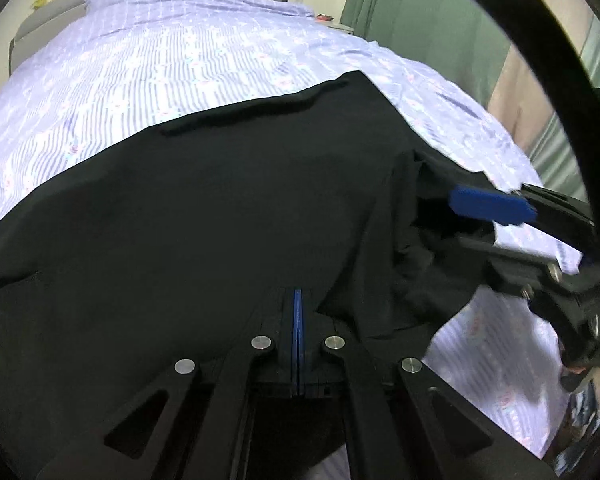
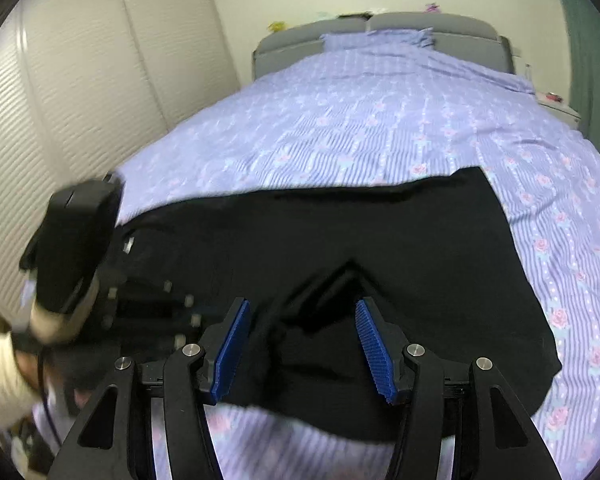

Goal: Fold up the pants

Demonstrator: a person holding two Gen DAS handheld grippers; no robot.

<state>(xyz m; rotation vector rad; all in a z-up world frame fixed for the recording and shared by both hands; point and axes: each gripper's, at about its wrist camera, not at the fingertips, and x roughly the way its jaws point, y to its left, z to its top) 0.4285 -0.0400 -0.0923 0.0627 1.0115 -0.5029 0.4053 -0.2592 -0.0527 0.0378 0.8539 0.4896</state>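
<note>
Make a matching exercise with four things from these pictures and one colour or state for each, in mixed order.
Things:
1. pants
2. bedsheet
3. left gripper
4. right gripper

Colour or state:
A. open
B. black
C. shut
D. purple with flowers

Pairs: 1-B, 2-D, 3-C, 4-A

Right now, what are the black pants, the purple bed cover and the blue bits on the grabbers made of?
The pants look like soft matte black cloth: they drape and crease without shine. The bed cover seems a thin woven cloth, perhaps cotton, printed with stripes and roses; it wrinkles gently. The blue pads on the right gripper look like ridged rubber or plastic; which one is unclear.
</note>
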